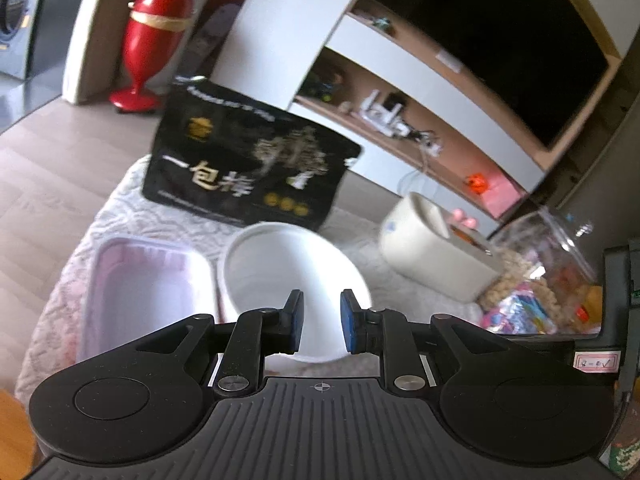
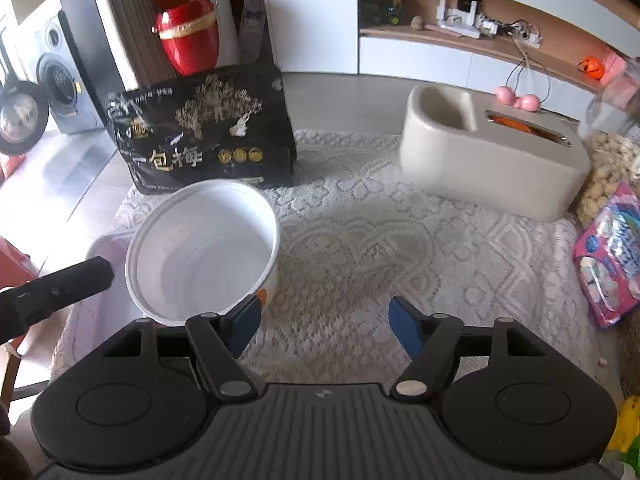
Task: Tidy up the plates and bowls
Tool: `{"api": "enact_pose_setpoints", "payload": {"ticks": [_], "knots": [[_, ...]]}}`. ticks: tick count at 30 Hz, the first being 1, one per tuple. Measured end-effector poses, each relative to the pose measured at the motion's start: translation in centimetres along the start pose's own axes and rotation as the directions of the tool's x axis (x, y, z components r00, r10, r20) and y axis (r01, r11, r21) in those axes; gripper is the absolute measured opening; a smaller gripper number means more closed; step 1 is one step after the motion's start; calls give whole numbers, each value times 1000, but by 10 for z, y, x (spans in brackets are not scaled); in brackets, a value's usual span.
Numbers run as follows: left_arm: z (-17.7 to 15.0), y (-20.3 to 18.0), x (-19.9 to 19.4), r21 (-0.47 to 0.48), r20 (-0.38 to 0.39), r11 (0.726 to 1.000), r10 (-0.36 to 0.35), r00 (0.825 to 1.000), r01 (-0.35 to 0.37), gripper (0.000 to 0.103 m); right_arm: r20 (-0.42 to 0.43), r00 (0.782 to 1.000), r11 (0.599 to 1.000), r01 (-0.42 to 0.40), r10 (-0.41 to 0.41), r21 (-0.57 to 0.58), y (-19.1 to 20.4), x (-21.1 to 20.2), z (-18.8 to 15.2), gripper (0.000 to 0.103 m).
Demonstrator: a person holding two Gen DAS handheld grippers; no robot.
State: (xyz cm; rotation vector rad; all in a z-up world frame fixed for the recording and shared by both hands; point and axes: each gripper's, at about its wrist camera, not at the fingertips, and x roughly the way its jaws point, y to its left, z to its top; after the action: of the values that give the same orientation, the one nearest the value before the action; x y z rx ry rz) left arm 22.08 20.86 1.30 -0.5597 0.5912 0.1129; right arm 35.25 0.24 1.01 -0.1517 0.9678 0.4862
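In the left wrist view the left gripper hovers over the near rim of a white bowl; its blue pads stand a little apart with the bowl's wall showing in the gap, but whether they actually pinch that wall I cannot tell. The bowl sits tilted, its mouth turned toward the camera, at about 12 o'clock from the fingertips; touching it at 9 o'clock lies a pale, translucent rectangular tray on the white lace tablecloth. Beyond the bowl, at 11 o'clock, stands a black snack bag with gold lettering; at 2 o'clock rests a cream tissue box, and further toward 3 o'clock a clear bag of snacks.

In the right wrist view the right gripper has its jaws wide apart and holds nothing — only lace cloth lies between the fingers. The same bowl is at 10 o'clock from the fingertips, its rim just behind the left-hand finger; a small orange mark shows on its outer wall near that finger. A black part of the other gripper reaches in from 9 o'clock, ending beside the bowl's rim, over the tray. The black bag stands at 11 o'clock; the tissue box at 1 o'clock; a pink packet at 3 o'clock — well apart from the bowl.
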Motion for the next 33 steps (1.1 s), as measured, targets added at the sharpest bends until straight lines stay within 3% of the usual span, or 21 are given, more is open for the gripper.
{"api": "enact_pose_setpoints", "payload": {"ticks": [9,13,17,25,31,33], "knots": [[7,48,12,-167,-5,986,-14,1000,13,22,-6,1000,1000,13,-13,13,-8,11,5,71],[7,48,26,-160,-32,987,1,999,-7,22,-18,1000,999,0,1,43,-20,17,4,71],[3,49,37,-153,-45,985,70,997,-76,22,-16,1000,997,-13,14,70,-23,24,7,71],[-1,63,61,-180,-95,977,102,990,-118,22,13,998,995,-59,58,77,-2,49,24,71],[-5,63,78,-174,-131,979,83,988,-106,23,-70,996,991,-53,62,123,9,105,39,70],[-5,63,81,-173,-132,979,83,988,-105,24,-111,992,990,-52,67,131,11,120,38,62]]}}
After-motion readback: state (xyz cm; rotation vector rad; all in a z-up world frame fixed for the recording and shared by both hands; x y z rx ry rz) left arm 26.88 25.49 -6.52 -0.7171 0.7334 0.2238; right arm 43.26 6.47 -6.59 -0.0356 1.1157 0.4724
